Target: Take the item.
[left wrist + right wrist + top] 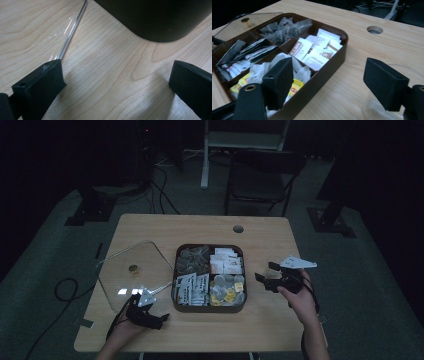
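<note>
**Lid off, both grippers idle**

L gripper (159,318) near tabletop's front-left corner, jaws apart, beside clear lid (134,272). Tea box (209,306) at centre. R gripper (266,276) right of the box, jaws spread, empty. Risk: careless L nudge slides lid off edge.

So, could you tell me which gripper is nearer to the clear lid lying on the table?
Left. The left gripper sits at the clear lid's near corner, one jaw touching its edge. The right gripper is across the tray, on its far side from the lid.
</note>
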`<state>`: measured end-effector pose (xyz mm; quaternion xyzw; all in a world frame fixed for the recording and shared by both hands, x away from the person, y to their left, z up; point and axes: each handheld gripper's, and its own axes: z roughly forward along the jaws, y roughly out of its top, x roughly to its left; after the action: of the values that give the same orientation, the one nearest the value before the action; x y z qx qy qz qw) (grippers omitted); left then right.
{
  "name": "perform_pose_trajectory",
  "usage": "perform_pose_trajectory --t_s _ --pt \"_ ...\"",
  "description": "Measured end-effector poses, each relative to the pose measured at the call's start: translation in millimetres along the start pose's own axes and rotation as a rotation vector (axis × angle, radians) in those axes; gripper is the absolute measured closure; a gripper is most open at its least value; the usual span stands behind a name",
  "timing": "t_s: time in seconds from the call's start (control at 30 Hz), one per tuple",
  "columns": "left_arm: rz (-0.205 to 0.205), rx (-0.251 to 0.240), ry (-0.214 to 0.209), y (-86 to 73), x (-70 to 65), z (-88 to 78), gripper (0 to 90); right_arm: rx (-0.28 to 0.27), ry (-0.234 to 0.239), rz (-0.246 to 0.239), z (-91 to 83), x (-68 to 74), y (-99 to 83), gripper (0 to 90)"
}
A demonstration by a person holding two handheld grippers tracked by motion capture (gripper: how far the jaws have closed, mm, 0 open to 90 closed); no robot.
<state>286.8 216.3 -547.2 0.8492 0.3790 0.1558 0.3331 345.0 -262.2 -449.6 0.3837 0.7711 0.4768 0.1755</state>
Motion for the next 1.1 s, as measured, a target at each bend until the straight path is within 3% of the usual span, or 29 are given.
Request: perform_pose_trajectory --t_s 0.33,0.57,1.1 --pt "0.002 0.002 0.0 0.0 0.1 -0.1 0.4 -0.034 0.068 -0.034 0.3 10.9 -14.4 20.8" --pt "0.002 0.001 0.0 0.0 0.1 -0.1 0.4 -0.025 0.096 -0.024 2.9 12.0 -32.7 20.9" --pt "0.002 0.001 0.0 0.0 0.1 -0.1 0.4 0.052 0.066 -0.027 10.2 11.0 -78.7 20.9"
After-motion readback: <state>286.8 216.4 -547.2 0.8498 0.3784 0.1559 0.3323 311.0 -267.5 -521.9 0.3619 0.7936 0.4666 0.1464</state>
